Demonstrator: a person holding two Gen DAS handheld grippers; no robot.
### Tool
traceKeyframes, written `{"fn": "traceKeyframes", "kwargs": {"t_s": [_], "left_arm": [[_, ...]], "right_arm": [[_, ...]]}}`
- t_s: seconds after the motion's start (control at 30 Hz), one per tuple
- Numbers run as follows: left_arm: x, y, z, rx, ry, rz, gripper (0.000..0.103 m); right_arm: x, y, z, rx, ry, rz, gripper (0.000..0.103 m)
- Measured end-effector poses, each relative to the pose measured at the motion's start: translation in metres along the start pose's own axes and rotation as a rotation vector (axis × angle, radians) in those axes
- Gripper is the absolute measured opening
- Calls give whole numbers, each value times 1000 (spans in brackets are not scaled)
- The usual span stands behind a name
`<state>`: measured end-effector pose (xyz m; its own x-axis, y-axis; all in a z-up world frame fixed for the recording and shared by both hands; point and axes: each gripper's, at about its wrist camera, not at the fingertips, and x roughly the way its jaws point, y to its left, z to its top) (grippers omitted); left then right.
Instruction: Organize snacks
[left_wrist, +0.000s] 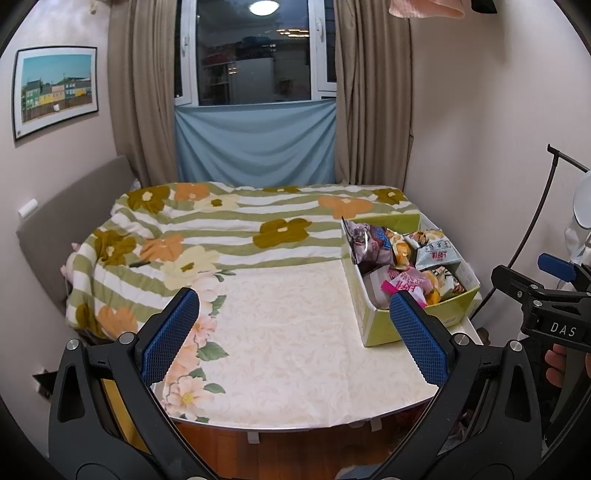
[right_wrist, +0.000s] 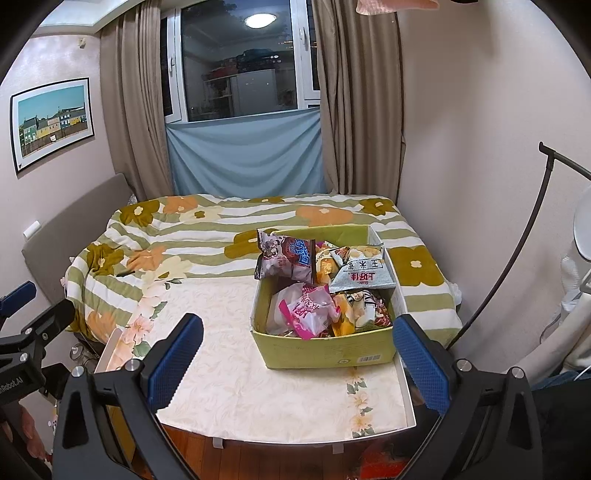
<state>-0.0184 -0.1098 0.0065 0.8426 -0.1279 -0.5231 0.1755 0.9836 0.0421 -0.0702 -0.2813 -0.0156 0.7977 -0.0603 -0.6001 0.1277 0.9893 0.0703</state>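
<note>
- Green cardboard box (right_wrist: 325, 350), right of centre in the right wrist view, sits on the worktop (right_wrist: 229, 380) holding the snack packets (right_wrist: 306, 310) together.
- Left tool (left_wrist: 295, 332) and right tool (right_wrist: 299, 350) both hang released and empty, short of the box.

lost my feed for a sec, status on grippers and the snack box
Left gripper open, empty. Right gripper open, empty. Snack packets heaped in green box on table, untouched. Nothing blocking the approach.

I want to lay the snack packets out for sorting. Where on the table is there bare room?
The table is bare left of the green box, out to the floral edge by the bed, and in a strip in front of the box. The box is crowded with packets; both grippers are open and empty.
</note>
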Motion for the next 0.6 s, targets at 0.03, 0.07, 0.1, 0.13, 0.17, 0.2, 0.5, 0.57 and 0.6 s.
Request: {"fn": "traceKeyframes", "kwargs": {"t_s": [0.03,0.07,0.1,0.13,0.17,0.2,0.5,0.57,0.6], "left_arm": [[0,0,0,0,0,1,102],[0,0,0,1,-2,0,102],[0,0,0,3,-5,-1,102],[0,0,-1,2,-7,4,102],[0,0,-1,0,-9,12,102],[0,1,-1,-2,-11,19,102],[-1,6,-3,-28,-11,3,102],[-3,7,-3,-25,-19,4,102],[-4,8,-3,-22,-26,5,102]], "right_arm": [[0,-1,0,1,0,2,102],[0,0,0,2,-1,2,102],[0,-1,0,1,-1,1,102],[0,-1,0,0,0,1,102],[0,-1,0,0,1,1,102],[0,-1,0,1,0,1,102],[0,0,1,2,0,1,102],[0,-1,1,1,0,2,102],[0,-1,1,2,0,2,102]]}}
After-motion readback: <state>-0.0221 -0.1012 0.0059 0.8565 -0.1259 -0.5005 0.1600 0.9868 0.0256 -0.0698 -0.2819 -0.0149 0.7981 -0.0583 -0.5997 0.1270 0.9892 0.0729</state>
